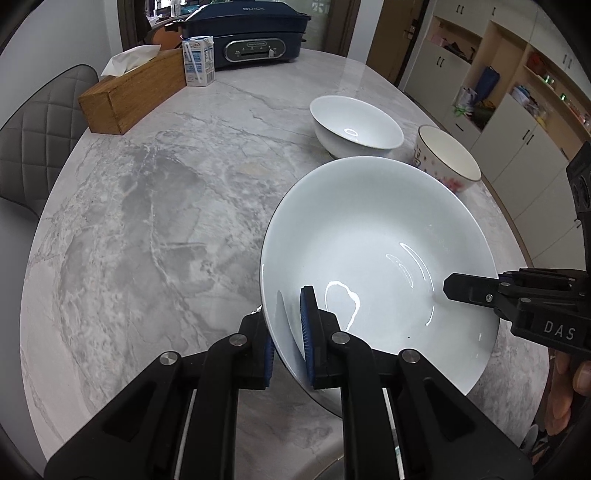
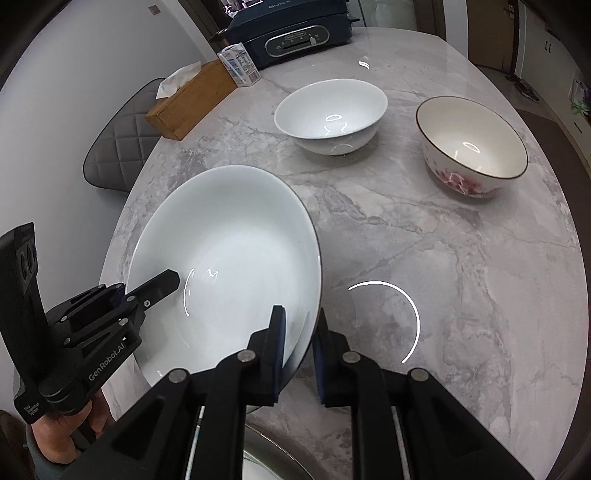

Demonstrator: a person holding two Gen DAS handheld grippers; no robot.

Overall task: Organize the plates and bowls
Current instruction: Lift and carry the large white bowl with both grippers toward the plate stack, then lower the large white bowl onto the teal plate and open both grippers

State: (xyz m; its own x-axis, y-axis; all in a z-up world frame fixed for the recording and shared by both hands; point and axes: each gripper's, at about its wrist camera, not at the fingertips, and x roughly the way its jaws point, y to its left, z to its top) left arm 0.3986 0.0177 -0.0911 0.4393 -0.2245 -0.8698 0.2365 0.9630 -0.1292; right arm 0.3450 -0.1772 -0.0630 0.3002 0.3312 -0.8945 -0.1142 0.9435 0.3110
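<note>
A large white deep plate (image 1: 369, 240) (image 2: 229, 229) hangs tilted above the marble table (image 1: 166, 221), held from both sides. My left gripper (image 1: 286, 325) (image 2: 162, 282) is shut on its left rim, one blue pad inside and one outside. On the opposite rim my right gripper (image 2: 300, 321) (image 1: 458, 288) is shut in the same way. Beyond the plate a plain white bowl (image 1: 356, 127) (image 2: 330, 116) stands upright on the table. A bowl with pink flowers and a dark rim (image 1: 448, 158) (image 2: 472, 146) stands to its right.
At the table's far left lie a wooden tissue box (image 1: 129, 92) and a milk carton (image 1: 199, 61), with a dark blue electric grill (image 1: 247, 33) behind them. A grey quilted chair (image 1: 40, 129) stands at the left edge. Cabinets (image 1: 517, 110) line the right wall.
</note>
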